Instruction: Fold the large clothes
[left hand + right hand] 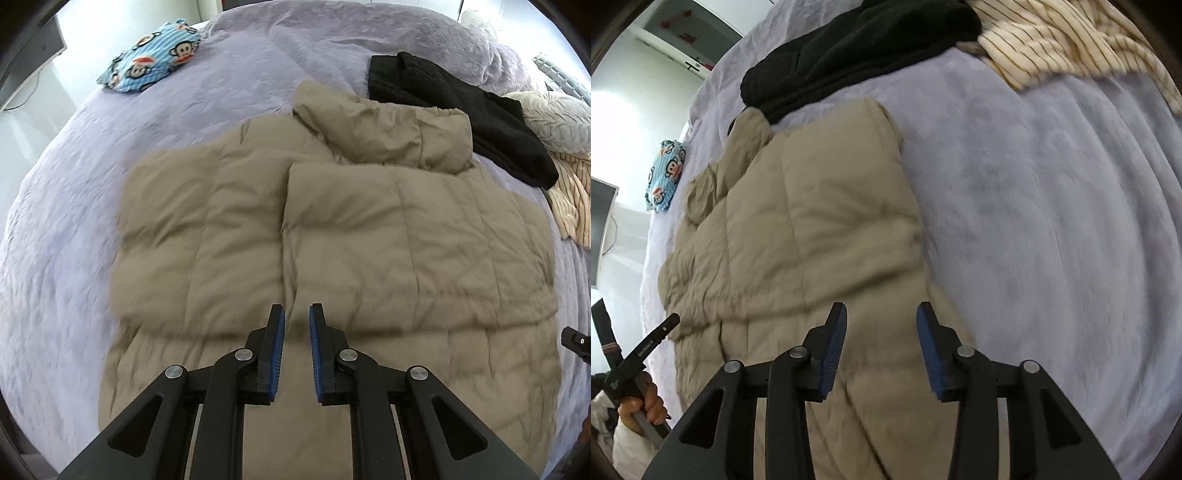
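A: What does the left wrist view show that the right one does not?

B: It shows the whole tan puffer jacket (332, 240) from above, with its hood (384, 125) at the far end, and a grey pillow (554, 122) at the far right. The left claw (296, 314) hangs over the near hem, its blue pads almost together with nothing between them.

A: And the right wrist view?

B: It shows a hand (642, 404) at the near left, holding the handle of the other tool. The right claw (881, 312) stands partly open over the jacket's right edge and grips nothing.

A: How does the jacket look?

B: It lies flat on the lilac bed cover (74, 229), quilted, with its side parts folded inward. A black garment (461, 110) touches the hood, a striped cloth (1052, 40) lies beyond it, and a blue monkey-print cloth (151, 57) lies well apart at the far left.
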The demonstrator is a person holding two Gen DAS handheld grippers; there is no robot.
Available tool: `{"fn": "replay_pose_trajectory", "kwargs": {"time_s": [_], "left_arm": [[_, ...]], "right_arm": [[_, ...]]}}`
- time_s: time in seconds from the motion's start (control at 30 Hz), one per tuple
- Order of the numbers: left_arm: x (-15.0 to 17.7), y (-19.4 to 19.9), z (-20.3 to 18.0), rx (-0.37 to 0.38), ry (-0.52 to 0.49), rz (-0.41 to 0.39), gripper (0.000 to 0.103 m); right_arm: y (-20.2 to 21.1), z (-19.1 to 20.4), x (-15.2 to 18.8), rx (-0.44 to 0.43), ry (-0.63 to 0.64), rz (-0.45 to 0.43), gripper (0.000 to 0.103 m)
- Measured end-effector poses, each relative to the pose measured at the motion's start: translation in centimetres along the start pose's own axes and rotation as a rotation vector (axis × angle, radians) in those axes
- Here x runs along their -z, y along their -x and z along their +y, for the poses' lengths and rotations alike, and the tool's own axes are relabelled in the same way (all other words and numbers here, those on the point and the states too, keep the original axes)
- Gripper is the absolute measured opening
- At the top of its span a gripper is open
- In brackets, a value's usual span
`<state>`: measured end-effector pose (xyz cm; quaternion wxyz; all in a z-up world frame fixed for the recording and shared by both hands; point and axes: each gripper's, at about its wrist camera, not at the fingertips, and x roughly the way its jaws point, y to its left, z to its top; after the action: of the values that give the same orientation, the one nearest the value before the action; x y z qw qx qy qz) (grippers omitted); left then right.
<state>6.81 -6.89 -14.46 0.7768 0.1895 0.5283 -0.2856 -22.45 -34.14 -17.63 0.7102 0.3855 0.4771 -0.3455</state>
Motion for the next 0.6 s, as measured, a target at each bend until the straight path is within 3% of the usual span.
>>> {"fn": "replay_pose_trajectory", "kwargs": {"time_s": [0.07,0.1,0.13,0.17,0.23,0.33,0.53,0.6], "left_arm": [[1.0,0.5,0.1,0.000,0.006,0.013,0.017],[1.8,0.7,0.1,0.000,0.012,0.024,0.028],[2.3,0.8,0.1,-0.008,0.018,0.032,0.075],[3.0,1.1,0.0,-0.023,0.030,0.030,0.103],[4.3,2.4,-0.2,-0.052,0.042,-0.007,0.103],[5.8,3.1,-0.6,-0.072,0.042,0.013,0.103],[8.5,4.6,-0.4,-0.089,0.068,0.028,0.103],[9.4,4.9,-0.2,-0.093,0.073,0.042,0.103]], "right_arm": [[0.2,-0.2,1.2,-0.010,-0.008,0.016,0.044],[0.3,-0.3,1.8,-0.013,-0.010,0.022,0.045],[0.3,-0.3,2.1,-0.014,-0.010,0.024,0.046],[0.5,-0.5,2.6,-0.018,-0.012,0.027,0.046],[0.7,-0.8,3.1,-0.027,-0.018,0.032,0.046],[1.0,-1.2,4.0,-0.040,-0.018,0.044,0.046],[1.2,-1.3,5.4,-0.060,0.007,0.081,0.058],[1.4,-1.2,6.0,-0.064,0.008,0.089,0.066]]}}
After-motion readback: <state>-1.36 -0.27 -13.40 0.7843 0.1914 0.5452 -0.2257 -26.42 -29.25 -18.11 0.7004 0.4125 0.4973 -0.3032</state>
